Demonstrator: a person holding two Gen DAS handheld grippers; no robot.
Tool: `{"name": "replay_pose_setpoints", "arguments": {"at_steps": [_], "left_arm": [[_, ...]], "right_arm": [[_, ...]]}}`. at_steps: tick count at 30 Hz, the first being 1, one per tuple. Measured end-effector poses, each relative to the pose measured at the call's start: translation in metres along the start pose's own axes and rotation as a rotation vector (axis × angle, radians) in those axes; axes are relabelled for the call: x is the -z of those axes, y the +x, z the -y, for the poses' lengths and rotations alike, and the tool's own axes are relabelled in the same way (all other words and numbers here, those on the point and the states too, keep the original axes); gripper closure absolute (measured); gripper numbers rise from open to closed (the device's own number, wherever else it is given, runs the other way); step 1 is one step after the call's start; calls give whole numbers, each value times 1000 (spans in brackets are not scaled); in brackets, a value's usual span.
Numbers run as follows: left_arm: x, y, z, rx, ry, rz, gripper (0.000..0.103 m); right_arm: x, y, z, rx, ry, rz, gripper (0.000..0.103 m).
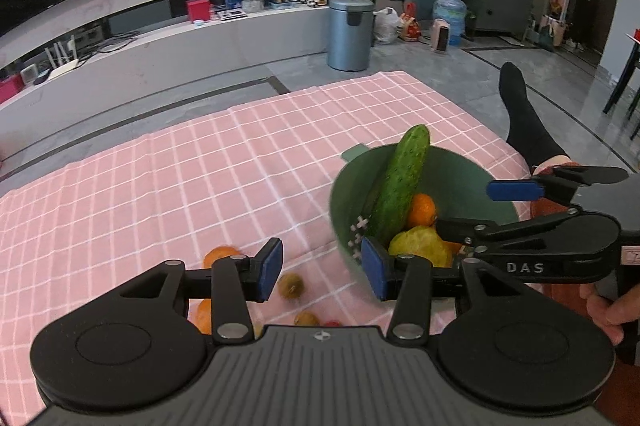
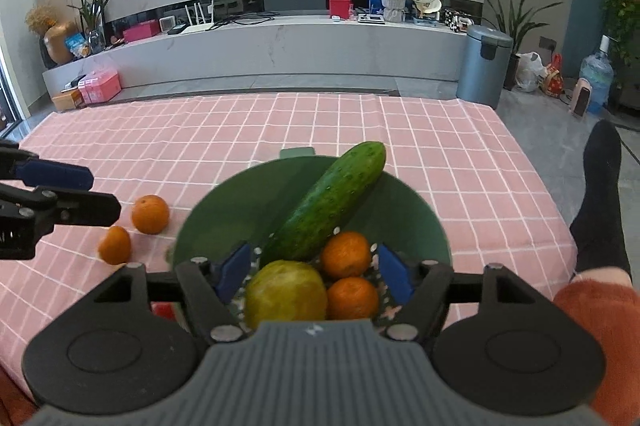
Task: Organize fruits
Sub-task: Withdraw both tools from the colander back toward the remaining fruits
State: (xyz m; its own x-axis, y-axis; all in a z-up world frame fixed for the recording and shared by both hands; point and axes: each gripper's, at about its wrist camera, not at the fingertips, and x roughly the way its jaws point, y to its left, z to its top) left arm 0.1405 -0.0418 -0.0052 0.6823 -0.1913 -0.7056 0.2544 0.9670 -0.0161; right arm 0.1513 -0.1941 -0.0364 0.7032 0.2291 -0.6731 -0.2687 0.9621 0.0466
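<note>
A green bowl on the pink checked cloth holds a cucumber, a yellow-green pear and two oranges. My right gripper is open above the bowl, empty. My left gripper is open left of the bowl, above loose fruit on the cloth: two oranges, two small brown fruits and something red. The two loose oranges also show in the right wrist view, beside the left gripper. The right gripper shows over the bowl in the left wrist view.
The pink cloth covers the table. A person's black-socked foot rests by its right edge. Beyond are grey floor, a bin, a long TV bench and plants.
</note>
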Motion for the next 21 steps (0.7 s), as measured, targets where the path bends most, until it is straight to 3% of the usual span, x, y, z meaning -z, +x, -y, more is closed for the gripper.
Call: {"name": "replay_pose_setpoints", "arguments": {"at_steps": [11,16,18,21], "left_arm": [[39,-31,-33,-19,-90,15,48],[62,-36,-52,-53,-137,17,48],[69,-37,-56,-57,-144,18,48],[79,-37,-61,-60,-161,21,48]], "right_arm": [[21,-39,-44,-44,49,9,21],[32,-48,-71,-53,24,35,17],[37,-49,-83,-37,-1,42,11],[45,-48,-97,-31,-46,50,11]]}}
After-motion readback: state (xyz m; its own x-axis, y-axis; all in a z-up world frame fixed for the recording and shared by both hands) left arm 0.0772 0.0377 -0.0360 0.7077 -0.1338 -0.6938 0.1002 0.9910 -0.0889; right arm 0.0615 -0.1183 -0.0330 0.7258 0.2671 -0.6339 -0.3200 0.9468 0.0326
